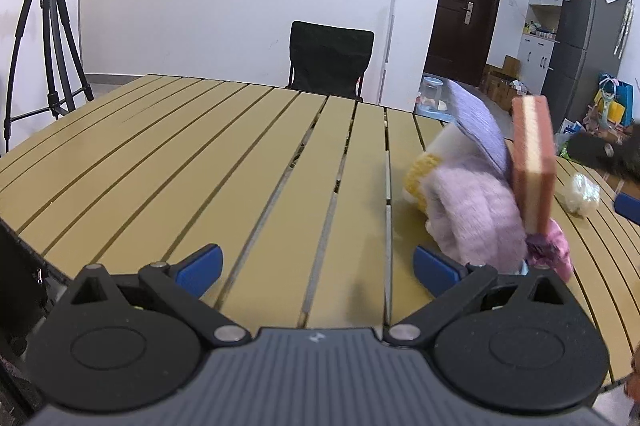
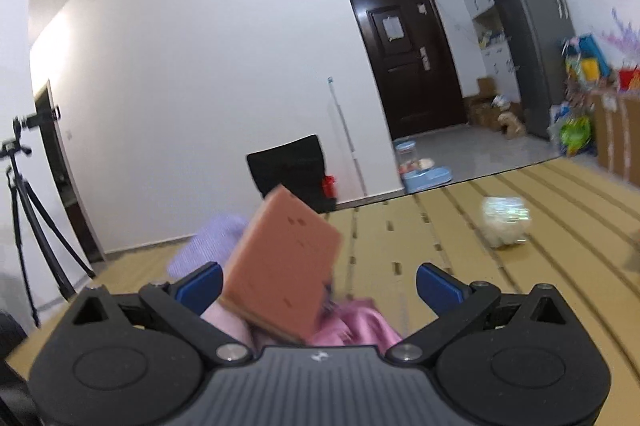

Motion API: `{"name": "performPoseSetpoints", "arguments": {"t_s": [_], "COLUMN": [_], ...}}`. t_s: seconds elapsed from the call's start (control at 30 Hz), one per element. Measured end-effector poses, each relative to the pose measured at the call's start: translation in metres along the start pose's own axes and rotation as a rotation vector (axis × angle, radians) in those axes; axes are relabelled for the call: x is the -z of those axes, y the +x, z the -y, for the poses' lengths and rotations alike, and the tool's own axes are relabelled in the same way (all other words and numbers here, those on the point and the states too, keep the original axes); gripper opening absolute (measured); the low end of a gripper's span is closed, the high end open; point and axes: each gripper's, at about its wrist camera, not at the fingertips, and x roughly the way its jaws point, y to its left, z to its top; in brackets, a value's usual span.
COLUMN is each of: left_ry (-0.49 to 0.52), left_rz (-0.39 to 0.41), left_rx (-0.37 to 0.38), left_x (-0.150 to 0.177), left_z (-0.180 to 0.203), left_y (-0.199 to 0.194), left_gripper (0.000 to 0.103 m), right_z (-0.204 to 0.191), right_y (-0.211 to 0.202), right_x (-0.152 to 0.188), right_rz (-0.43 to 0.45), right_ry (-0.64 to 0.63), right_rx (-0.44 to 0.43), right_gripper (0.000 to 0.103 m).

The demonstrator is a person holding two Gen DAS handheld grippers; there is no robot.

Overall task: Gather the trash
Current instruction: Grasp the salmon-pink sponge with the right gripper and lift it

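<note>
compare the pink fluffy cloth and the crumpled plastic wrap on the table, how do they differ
The pink fluffy cloth is opaque, soft and lilac-pink; the crumpled plastic wrap is clear, shiny and whitish. The cloth is the bigger mass, bundled with other items including a brown sponge; the wrap is a small wad lying alone, apart from them. Both rest on the yellow slatted table.

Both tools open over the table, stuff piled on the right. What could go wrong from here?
1. The brown sponge stands on edge against the cloth pile; a bump from either tool may topple it.
2. The crumpled plastic wrapper sits far out on the slatted table; it looks light and could skid instead of being pinched.
</note>
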Motion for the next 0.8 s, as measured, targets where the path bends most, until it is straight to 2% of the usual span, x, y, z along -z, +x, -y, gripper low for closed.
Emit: {"name": "performPoseSetpoints", "arguments": {"t_s": [0.13,0.3,0.37,0.43,0.47,0.63,0.8], "left_ry": [-0.004,-0.029,-0.033,-0.035,-0.035,-0.037,-0.031], "left_rz": [0.0,-0.015,-0.017,-0.015,-0.013,-0.003,0.003], "left_rx": [0.001,0.012,0.018,0.025,0.029,0.046,0.059], "left_x": [-0.007,-0.009,-0.008,-0.008,-0.008,-0.01,-0.012], "left_z": [-0.006,-0.013,-0.013,-0.013,-0.013,-0.01,-0.008], "left_y": [0.006,0.009,0.007,0.004,0.002,-0.004,-0.01], "left_gripper": [0.103,0.103,0.103,0.103,0.103,0.103,0.103], "right_z": [0.003,0.018,0.021,0.022,0.022,0.019,0.016], "right_y": [0.041,0.079,0.087,0.09,0.091,0.076,0.05], "right_x": [-0.012,-0.006,-0.002,0.001,0.001,-0.004,-0.018], "right_rz": [-0.073,-0.168,-0.197,-0.218,-0.226,-0.21,-0.143], "right_ry": [0.087,0.233,0.27,0.292,0.302,0.288,0.263], "right_rx": [-0.043,-0.11,-0.141,-0.175,-0.181,-0.143,-0.107], "right_gripper": [0.103,0.102,0.093,0.07,0.07,0.07,0.07]}}
